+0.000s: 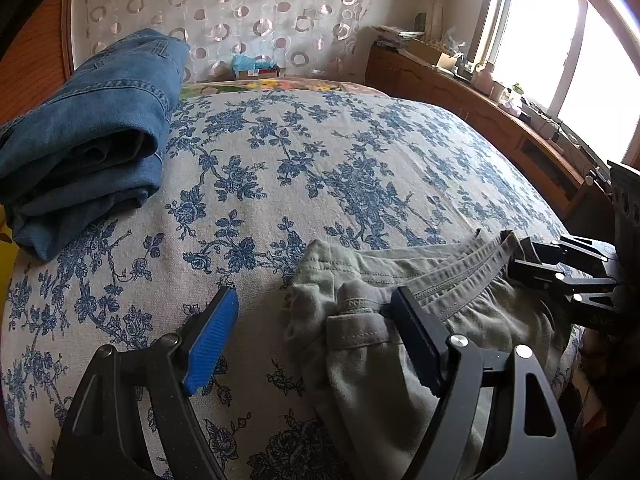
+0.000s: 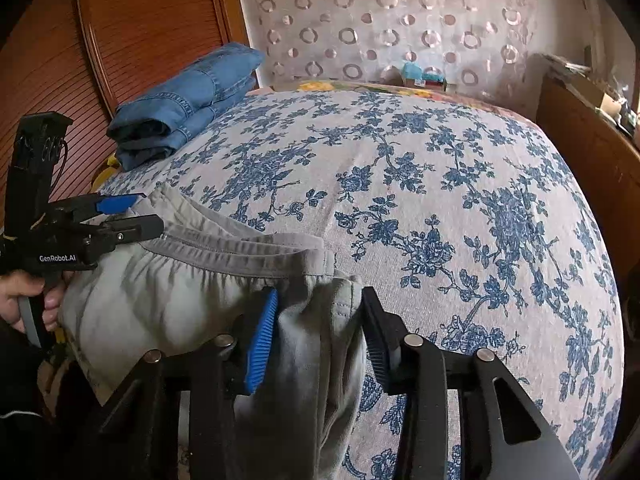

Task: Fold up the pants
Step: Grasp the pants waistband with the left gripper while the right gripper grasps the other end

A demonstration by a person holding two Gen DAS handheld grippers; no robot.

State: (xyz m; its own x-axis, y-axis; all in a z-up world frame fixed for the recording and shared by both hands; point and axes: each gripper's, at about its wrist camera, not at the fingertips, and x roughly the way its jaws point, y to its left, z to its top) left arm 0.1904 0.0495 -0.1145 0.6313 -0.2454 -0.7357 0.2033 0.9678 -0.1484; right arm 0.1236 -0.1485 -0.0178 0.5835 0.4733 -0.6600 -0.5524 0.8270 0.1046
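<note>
"Grey-green cotton pants [image 2: 160, 300], where have you got them?"

"They lie at the near edge of the bed, on the pale bed cover with the blue flower print [image 1: 320, 160]. The elastic waistband runs across between my two tools and the rest hangs off the near edge, out of my view."

"And the tools?"

"My right gripper [image 2: 320, 294] is clamped on the pants at the right end of the waistband. Bunched cloth fills the whole gap, and I see the blue ribbed pad against one side and the black finger against the other. My left gripper [image 1: 313, 294] stands wide apart. Its black finger rests against the crumpled left corner of the pants, while its blue pad hangs over bare cover and holds nothing. From the right wrist view I can see a hand [image 2: 16, 300] around the left tool's handle."

"Anything in the way?"

"A stack of folded blue denim jeans [image 1: 88, 128] sits at the far left of the bed, well apart from the pants, right against the brown slatted wooden panel [image 2: 152, 20]. The bed between the jeans and the pants is just cover. Along the right side runs a wooden sideboard [image 1: 460, 96] crowded with small boxes and pots below a bright window [image 1: 540, 40]. A sheer curtain with a ring pattern [image 1: 240, 12] hangs behind the bed."
</note>
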